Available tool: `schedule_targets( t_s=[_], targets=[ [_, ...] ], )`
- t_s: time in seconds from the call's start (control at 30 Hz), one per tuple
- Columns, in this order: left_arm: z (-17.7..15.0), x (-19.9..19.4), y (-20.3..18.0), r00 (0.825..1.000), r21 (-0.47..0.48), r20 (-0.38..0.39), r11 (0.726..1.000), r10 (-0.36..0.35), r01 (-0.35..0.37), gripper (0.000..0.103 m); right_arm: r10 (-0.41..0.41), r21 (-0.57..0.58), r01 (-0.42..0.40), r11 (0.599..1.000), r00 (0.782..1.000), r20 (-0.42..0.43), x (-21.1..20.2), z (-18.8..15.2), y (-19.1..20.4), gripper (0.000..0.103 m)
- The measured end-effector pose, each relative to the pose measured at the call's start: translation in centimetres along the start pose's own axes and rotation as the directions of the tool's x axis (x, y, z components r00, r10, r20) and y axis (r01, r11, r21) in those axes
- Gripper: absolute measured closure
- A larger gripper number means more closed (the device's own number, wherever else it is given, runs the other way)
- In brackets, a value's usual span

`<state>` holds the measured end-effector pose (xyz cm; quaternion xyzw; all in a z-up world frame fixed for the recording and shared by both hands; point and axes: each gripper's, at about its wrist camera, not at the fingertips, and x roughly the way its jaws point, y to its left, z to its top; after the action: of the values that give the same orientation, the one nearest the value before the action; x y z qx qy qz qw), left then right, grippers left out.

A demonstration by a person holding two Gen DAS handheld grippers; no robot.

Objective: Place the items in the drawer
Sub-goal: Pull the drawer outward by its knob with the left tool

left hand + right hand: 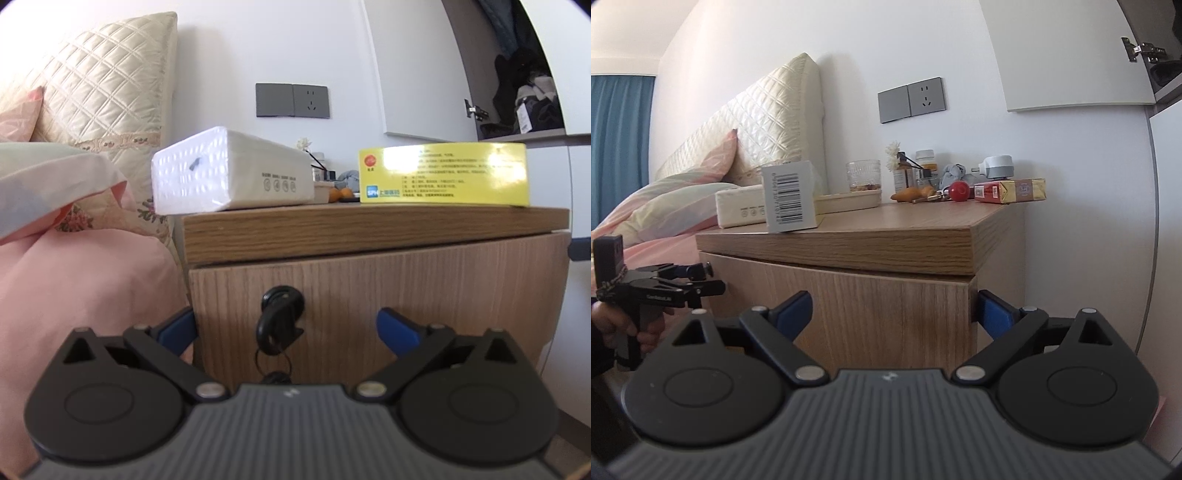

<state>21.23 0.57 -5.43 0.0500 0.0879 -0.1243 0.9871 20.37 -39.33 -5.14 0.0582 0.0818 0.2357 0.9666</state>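
Claws both gape empty: the left claw (286, 326) squares up to the key (279, 321) in the shut drawer (406, 295), likely to pull it, while the right claw (892, 314) straddles the drawer's right corner. Above the drawer wait the tissues (229, 173) and yellow box (443, 175).

Both wrist views face the nightstand (369, 229) closely, low

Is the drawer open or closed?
Closed. The drawer front sits flush under the tabletop, and the key hangs in its lock.

Yellow box (443, 173), wood-grain drawer (369, 295)
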Motion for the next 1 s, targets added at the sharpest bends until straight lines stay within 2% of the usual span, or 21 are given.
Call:
schedule_targets(
  t_s=[0.27, 0.53, 0.7, 0.87, 1.0],
  targets=[
    [0.0, -1.1, -0.2, 1.000, -0.034, 0.010, 0.999, 0.014, -0.014, 0.000, 0.033, 0.025, -0.033, 0.999, 0.999, 0.013, -1.4, -0.3, 0.3, 0.005],
    [0.4, -0.9, 0.3, 1.000, -0.035, 0.013, 0.999, -0.016, 0.016, 0.000, -0.011, 0.056, 0.008, 0.998, 0.998, 0.058, -1.1, -0.6, 0.6, 0.006],
    [0.3, -0.9, 0.3, 1.000, -0.018, 0.012, 1.000, -0.018, 0.019, 0.000, -0.044, 0.038, 0.043, 0.998, 0.998, 0.043, 0.0, -0.4, 1.1, 0.006],
    [0.2, -1.0, 0.2, 1.000, -0.016, 0.011, 1.000, -0.017, 0.017, 0.000, 0.021, 0.075, -0.022, 0.997, 1.000, 0.020, -0.1, 0.2, 0.0, 0.004],
    [0.1, -1.5, 0.2, 1.000, -0.019, 0.013, 1.000, -0.020, 0.020, 0.000, 0.040, 0.044, -0.041, 0.998, 0.999, 0.004, -0.5, 0.1, 0.2, 0.003]
  ],
)
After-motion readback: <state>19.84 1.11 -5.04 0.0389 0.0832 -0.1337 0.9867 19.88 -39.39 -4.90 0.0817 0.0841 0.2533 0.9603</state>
